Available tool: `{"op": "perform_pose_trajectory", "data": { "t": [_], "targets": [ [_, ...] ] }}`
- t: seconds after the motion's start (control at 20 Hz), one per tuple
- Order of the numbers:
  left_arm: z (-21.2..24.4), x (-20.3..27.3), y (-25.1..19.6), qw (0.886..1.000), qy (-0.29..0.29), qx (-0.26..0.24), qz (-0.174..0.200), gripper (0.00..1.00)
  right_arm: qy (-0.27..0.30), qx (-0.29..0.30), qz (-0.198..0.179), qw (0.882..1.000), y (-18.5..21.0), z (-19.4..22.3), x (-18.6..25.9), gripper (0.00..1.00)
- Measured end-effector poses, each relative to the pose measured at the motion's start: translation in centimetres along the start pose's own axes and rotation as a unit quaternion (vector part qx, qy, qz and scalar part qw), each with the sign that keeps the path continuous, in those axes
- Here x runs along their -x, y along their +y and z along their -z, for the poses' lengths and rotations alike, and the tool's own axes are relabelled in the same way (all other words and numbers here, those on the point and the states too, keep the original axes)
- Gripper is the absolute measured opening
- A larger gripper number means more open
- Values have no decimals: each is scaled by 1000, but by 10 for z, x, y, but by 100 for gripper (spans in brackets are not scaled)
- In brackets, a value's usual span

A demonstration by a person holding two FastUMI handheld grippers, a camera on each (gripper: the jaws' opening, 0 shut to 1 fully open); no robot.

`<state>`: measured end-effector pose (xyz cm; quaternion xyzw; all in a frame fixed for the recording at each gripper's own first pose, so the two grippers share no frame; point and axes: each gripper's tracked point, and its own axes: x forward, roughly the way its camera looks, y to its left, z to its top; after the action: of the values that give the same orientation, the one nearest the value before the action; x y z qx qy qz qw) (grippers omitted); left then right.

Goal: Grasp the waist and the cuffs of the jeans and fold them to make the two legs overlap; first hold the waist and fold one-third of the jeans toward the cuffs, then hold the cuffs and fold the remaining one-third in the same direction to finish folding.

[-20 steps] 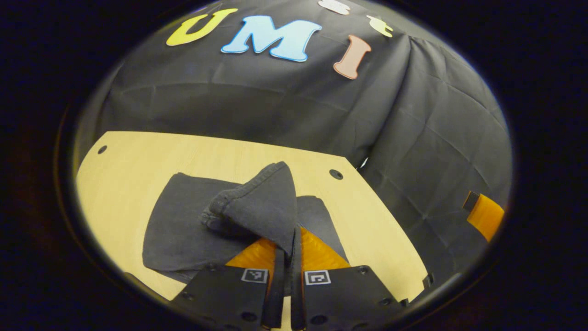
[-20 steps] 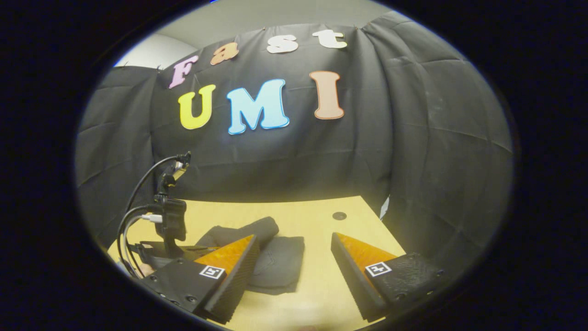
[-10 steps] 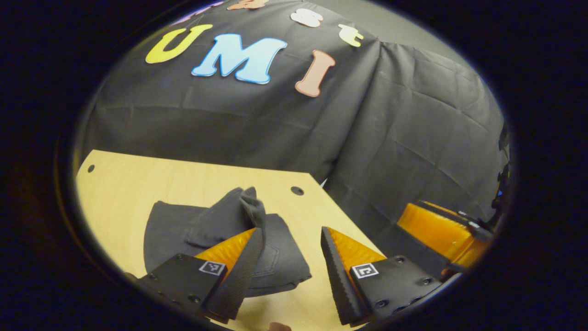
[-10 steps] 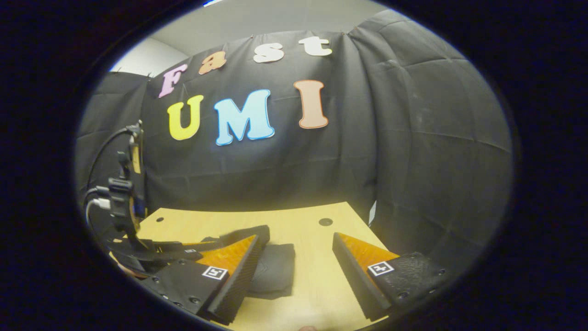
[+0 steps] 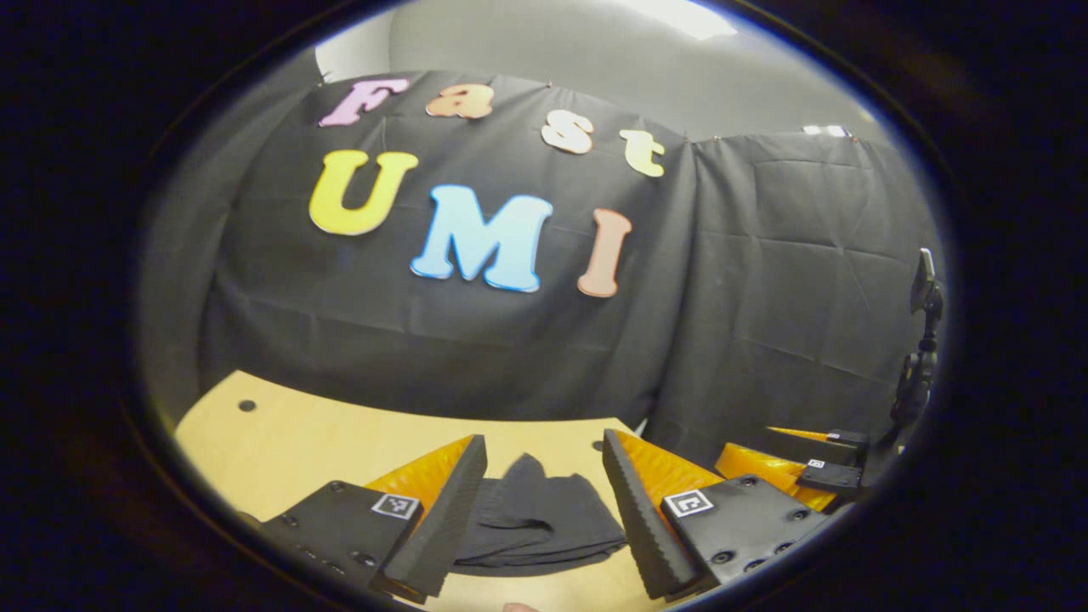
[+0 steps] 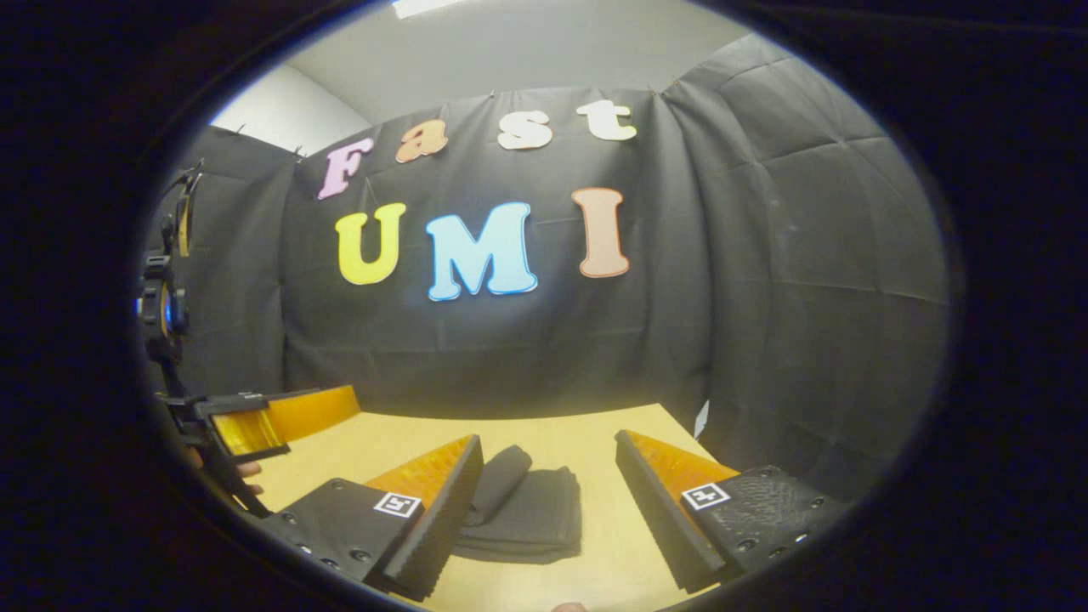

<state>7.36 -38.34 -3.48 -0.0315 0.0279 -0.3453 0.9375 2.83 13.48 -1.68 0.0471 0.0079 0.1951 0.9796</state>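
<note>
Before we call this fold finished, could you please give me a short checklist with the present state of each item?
1. Left gripper open and off the cloth: ok.
2. Right gripper open, holding nothing: ok.
3. Dark denim jeans lying in a compact bundle on the pale wooden table: ok.
4. Top layer flat: not ok, a raised fold stands up.
5. Edges aligned in thirds: cannot tell.
6. Bundle clear of the table edge: ok.
</note>
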Motion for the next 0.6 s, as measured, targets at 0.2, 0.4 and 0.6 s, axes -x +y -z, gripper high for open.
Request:
{"op": "perform_pose_trajectory", "data": {
  "t": [0.2,0.4,0.6],
  "targets": [
    [-17,42,64,995,-16,-50,-84,87,-5,25,23,999,8,-2,7,95],
    [-37,75,87,987,-35,-74,-135,89,-28,38,33,998,16,-15,16,95],
    [-53,99,88,984,-60,-54,-159,89,-35,54,42,997,7,-18,20,94]
  ]
}}
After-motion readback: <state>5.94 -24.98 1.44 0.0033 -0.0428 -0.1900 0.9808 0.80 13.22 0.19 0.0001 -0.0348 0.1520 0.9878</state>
